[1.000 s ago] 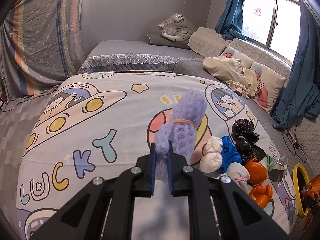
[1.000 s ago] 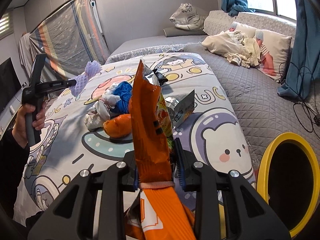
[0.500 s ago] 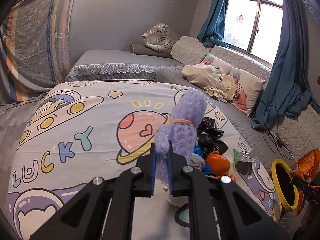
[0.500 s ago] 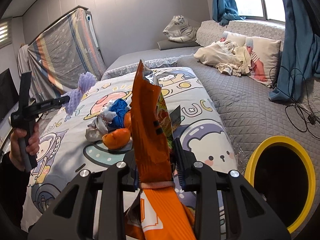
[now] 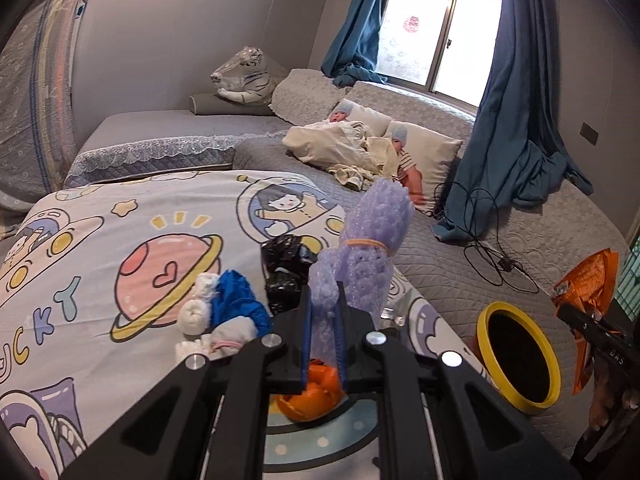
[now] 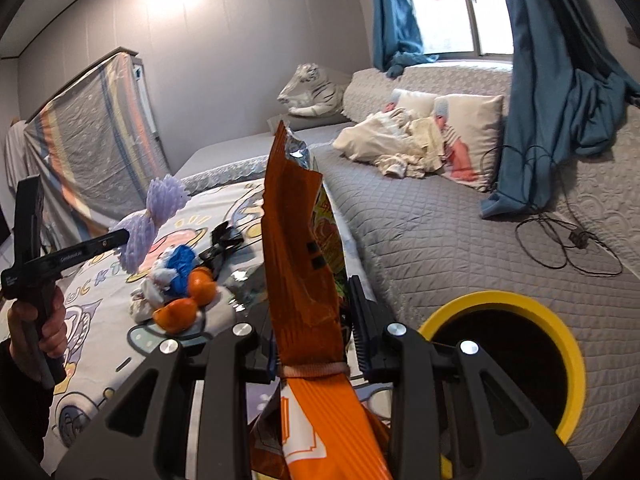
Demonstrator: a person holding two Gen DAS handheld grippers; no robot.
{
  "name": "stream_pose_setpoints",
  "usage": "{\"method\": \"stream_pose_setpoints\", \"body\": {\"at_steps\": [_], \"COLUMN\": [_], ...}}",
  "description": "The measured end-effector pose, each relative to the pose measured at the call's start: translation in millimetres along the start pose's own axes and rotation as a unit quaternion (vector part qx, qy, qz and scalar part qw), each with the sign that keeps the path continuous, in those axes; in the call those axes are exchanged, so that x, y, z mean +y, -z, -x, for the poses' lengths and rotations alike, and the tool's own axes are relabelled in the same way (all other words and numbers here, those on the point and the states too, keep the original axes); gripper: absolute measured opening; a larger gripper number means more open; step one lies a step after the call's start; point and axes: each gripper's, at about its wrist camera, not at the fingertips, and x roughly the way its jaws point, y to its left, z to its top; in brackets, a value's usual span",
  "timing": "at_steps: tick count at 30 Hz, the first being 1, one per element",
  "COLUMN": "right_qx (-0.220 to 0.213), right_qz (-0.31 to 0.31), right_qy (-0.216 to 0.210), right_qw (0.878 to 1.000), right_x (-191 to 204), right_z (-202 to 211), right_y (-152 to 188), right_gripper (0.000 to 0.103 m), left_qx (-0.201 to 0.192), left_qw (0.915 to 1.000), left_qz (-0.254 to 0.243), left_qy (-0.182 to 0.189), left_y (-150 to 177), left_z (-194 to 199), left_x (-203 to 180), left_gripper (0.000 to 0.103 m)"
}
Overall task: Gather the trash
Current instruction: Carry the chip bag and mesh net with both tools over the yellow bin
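My left gripper [image 5: 323, 334] is shut on a purple foam net wrap [image 5: 362, 258] bound by a rubber band, held above the trash pile on the cartoon bedsheet [image 5: 80, 264]. My right gripper [image 6: 316, 320] is shut on an orange snack bag [image 6: 298, 248], held upright just left of the yellow-rimmed bin [image 6: 504, 354]. The bin also shows in the left wrist view [image 5: 518, 360], right of the bed, with the orange bag [image 5: 588, 280] beyond it. The pile holds orange peels [image 6: 188, 300], a blue cloth [image 5: 236, 302], white tissues [image 5: 196, 312] and black bags [image 5: 286, 264].
A grey quilted bed [image 6: 460, 240] lies to the right with pillows, a cream blanket [image 5: 344, 148] and a black cable [image 6: 568, 244]. Blue curtains [image 5: 508, 128] hang by the window. A plush tiger [image 5: 244, 80] sits at the back. A silver wrapper [image 6: 244, 288] lies near the peels.
My left gripper has swung right with the purple wrap, bringing the bin into view. My right gripper has moved with the orange bag closer to the bin.
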Motion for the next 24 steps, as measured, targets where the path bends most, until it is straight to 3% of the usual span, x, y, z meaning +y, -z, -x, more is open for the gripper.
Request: {"method": "stream_pose_setpoints", "body": {"at_steps": [14,24], "right_qx": [-0.035,-0.037], "right_qz": [-0.046,-0.079], "right_qy": [0.102,0.150], "right_qw": [0.993,0.985], "right_x": [-87,-137], "right_z": [22,29], "right_y": [-5,7], "right_gripper": [0.027,0.027], "left_qx": [0.026,0.049], "left_qw": [0.9945,0.9828], "left_qz": [-0.050,-0.096], "left_qy": [0.089,0.151], "left_y": [-13,-7], "left_z": [-55,-86], "left_x": [-104,-184], "left_gripper": [0.009,0.009]}}
